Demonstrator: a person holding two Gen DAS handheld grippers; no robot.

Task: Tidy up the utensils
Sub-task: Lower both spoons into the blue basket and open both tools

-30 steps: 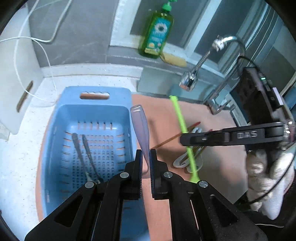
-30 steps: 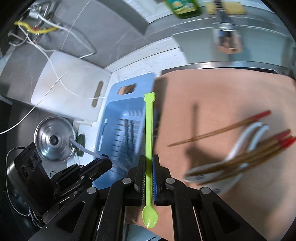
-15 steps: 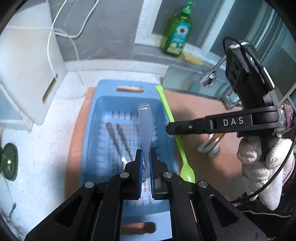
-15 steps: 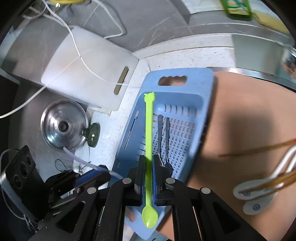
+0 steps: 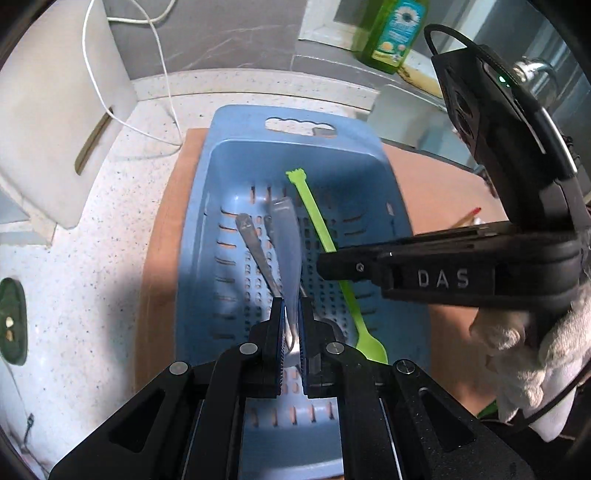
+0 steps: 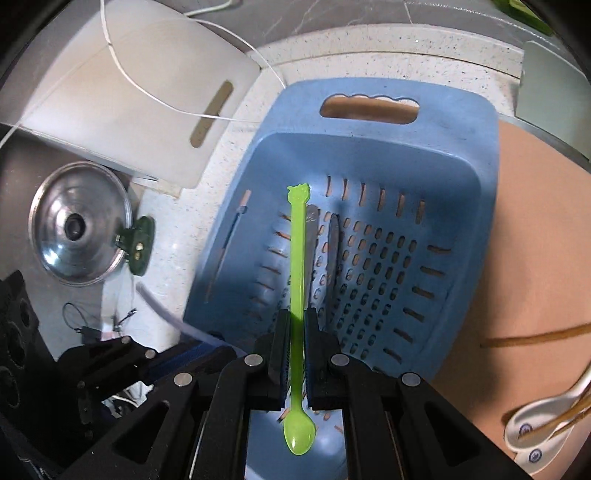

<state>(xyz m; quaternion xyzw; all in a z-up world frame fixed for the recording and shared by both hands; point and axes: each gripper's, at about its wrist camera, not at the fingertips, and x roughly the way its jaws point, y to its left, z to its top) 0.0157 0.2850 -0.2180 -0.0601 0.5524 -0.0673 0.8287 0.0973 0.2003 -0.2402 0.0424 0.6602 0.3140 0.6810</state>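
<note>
A blue slotted basket [image 5: 384,177] [image 6: 458,155] lies on a tan mat. My left gripper [image 5: 291,310] hangs over it, shut on a translucent pale spoon [image 5: 286,236] whose handle points away from me. From the right, my right gripper [image 6: 297,321] [image 5: 325,264] reaches over the basket, shut on a long green spoon [image 6: 297,251] [image 5: 314,210], bowl end toward the camera. Two metal utensils [image 6: 332,240] [image 5: 251,240] lie on the basket floor under both spoons.
White ceramic spoons [image 6: 535,417] and brown chopsticks [image 6: 535,338] lie on the mat right of the basket. A white cutting board [image 6: 129,92], a pot lid [image 6: 77,232], a cable [image 5: 162,74] and a green soap bottle [image 5: 391,33] stand around the speckled counter.
Both grippers have moved left and down, from beside the basket to over its inside, each still carrying its spoon. The basket now looks larger and closer in both views.
</note>
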